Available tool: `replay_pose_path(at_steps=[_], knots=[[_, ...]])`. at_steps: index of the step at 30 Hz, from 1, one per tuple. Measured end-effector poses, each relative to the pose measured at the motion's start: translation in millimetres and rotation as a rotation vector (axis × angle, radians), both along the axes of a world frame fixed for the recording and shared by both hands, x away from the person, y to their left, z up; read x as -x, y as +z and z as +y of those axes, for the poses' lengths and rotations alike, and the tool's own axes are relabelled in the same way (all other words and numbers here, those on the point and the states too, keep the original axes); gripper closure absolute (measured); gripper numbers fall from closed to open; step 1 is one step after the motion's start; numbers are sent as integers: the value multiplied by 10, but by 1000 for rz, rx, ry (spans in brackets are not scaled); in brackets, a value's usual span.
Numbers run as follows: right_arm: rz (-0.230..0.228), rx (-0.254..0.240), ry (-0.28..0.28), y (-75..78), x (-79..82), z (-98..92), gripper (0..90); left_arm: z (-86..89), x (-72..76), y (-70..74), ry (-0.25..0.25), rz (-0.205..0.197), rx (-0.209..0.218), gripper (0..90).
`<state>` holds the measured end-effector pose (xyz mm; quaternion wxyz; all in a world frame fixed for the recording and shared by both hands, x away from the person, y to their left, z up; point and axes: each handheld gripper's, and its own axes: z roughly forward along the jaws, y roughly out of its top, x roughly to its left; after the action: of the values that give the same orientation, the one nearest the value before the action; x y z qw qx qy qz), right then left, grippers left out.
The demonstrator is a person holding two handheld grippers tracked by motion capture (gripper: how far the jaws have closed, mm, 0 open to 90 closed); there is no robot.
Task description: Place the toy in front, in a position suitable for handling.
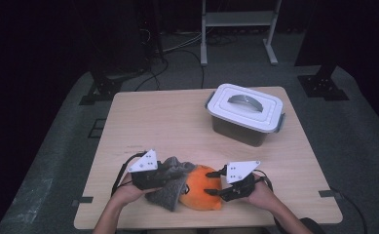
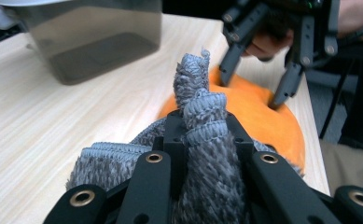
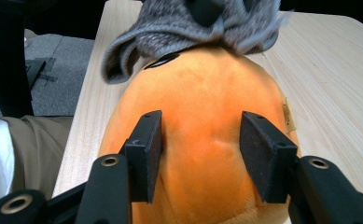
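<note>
Pale wood table (image 1: 177, 122), storage box (image 1: 245, 113) at the back. Left gripper (image 2: 202, 128) pinches the grey sock (image 2: 202, 112) tight, right gripper (image 3: 200, 154) sits spread on the orange plush toy (image 3: 202, 107) at the near edge. Tug now, and that toy may slide off.

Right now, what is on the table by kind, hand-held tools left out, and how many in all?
Orange plush toy: 1
Grey knitted cloth piece: 1
Grey storage box with clip-on white lid: 1
Total: 3
</note>
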<state>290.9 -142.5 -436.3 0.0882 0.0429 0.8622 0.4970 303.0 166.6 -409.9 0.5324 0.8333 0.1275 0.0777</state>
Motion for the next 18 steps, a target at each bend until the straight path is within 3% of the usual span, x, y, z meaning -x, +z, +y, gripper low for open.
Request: replay_pose_path(at_steps=[4, 7, 10, 13, 18], knots=[[-15, 10, 16, 11, 9, 52, 494, -243, 15, -2, -77, 6, -16, 750], [-35, 34, 16, 12, 25, 71, 493, -373, 12, -15, -82, -19, -87, 749], [-29, 24, -1, 23, 24, 26, 483, -344, 19, -1, -62, -33, -130, 753], [-7, -15, -29, 56, 21, 13, 420, -288, 60, -19, -54, -23, -126, 755], [-20, -6, -43, 64, 48, 33, 372, -243, 102, -36, -60, -20, -124, 755]])
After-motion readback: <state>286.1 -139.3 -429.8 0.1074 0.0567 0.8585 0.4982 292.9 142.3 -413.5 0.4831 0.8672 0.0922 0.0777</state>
